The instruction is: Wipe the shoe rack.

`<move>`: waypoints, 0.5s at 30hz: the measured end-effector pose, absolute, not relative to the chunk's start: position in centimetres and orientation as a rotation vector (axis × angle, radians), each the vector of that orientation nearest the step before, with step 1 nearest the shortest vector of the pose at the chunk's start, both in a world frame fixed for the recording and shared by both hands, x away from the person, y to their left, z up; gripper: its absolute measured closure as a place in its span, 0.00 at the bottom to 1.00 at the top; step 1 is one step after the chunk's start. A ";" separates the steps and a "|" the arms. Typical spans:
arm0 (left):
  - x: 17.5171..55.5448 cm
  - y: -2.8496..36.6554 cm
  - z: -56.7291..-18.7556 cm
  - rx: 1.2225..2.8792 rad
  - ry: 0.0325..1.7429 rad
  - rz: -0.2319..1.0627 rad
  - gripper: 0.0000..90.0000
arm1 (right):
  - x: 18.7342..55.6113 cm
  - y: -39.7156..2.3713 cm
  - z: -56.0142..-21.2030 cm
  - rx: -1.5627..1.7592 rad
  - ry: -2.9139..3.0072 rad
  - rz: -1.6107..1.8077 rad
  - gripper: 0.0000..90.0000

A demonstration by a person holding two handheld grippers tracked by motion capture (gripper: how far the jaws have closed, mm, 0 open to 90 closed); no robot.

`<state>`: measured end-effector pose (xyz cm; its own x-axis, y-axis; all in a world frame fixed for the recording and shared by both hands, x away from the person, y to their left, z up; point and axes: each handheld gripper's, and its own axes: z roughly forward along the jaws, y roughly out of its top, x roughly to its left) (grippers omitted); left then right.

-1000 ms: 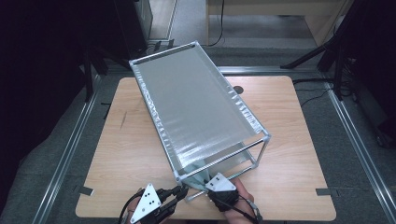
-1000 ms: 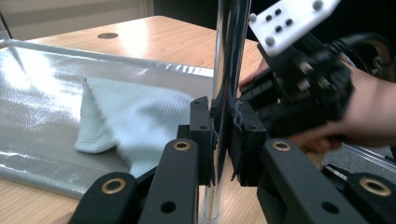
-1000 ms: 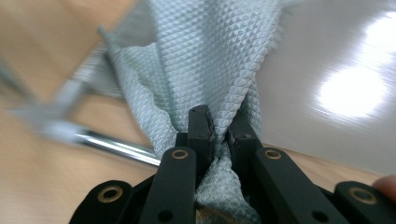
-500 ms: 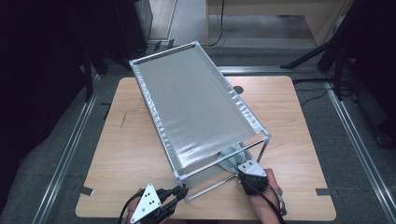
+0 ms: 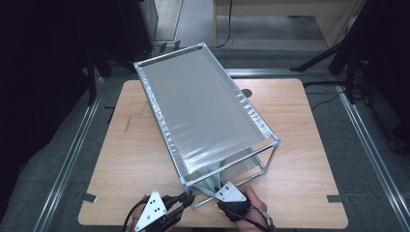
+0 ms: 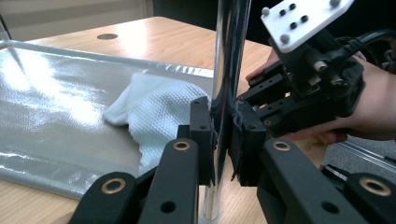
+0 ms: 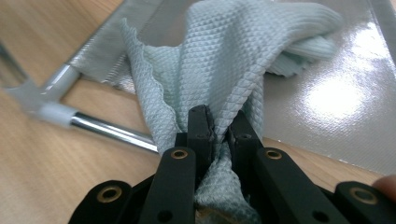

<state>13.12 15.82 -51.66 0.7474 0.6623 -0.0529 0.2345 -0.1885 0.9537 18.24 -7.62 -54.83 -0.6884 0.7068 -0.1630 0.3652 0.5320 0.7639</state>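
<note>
**Left tool clamped on frame post, right tool clamped on cloth**

The left tool (image 5: 187,197) sits at the near edge of the tabletop (image 5: 125,159), left of centre. Its pads are closed on the upright chrome post (image 6: 223,70) at the near corner of the metal frame (image 5: 274,141); in the left gripper view the post runs vertically between the two jaws and stands directly in the line of sight.

The frame lies diagonally across the tabletop, running from the far left to the near right. A silver sheet (image 5: 203,111) is stretched over its top, and a second silver sheet (image 7: 336,98) lies across its base.

The white cloth (image 7: 224,60) rests bunched on the lower sheet, just inside the near corner. The lower chrome rail (image 7: 112,132) crosses in front of it.

The right tool (image 5: 217,187), held by a hand (image 5: 251,205) beside the left tool, is closed on a fold of the cloth, which rises tented from the jaws.
</note>
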 end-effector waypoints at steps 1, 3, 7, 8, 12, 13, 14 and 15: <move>13.1 15.8 -51.7 1.759 0.705 0.447 0.90 | 18.2 -7.8 -54.7 0.873 2.320 1.005 0.92; 13.2 15.7 -51.7 1.761 0.702 0.446 0.90 | 18.2 -8.3 -54.6 0.888 2.322 1.022 0.92; 13.2 15.4 -51.7 1.759 0.698 0.447 0.90 | 18.3 -9.9 -54.4 0.904 2.315 1.009 0.92; 13.2 15.4 -51.7 1.759 0.699 0.448 0.90 | 18.3 -10.4 -54.2 0.921 2.310 0.999 0.92; 13.5 15.3 -51.7 1.752 0.710 0.449 0.90 | 18.5 -13.1 -53.6 0.995 2.292 0.975 0.92; 13.5 15.3 -51.7 1.751 0.712 0.451 0.90 | 18.6 -14.1 -53.3 1.010 2.299 0.966 0.92; 13.6 15.3 -51.7 1.750 0.713 0.450 0.90 | 18.6 -14.7 -53.2 1.017 2.309 0.959 0.92; 13.6 15.3 -51.7 1.751 0.713 0.451 0.90 | 18.6 -15.4 -53.2 1.030 2.316 0.945 0.92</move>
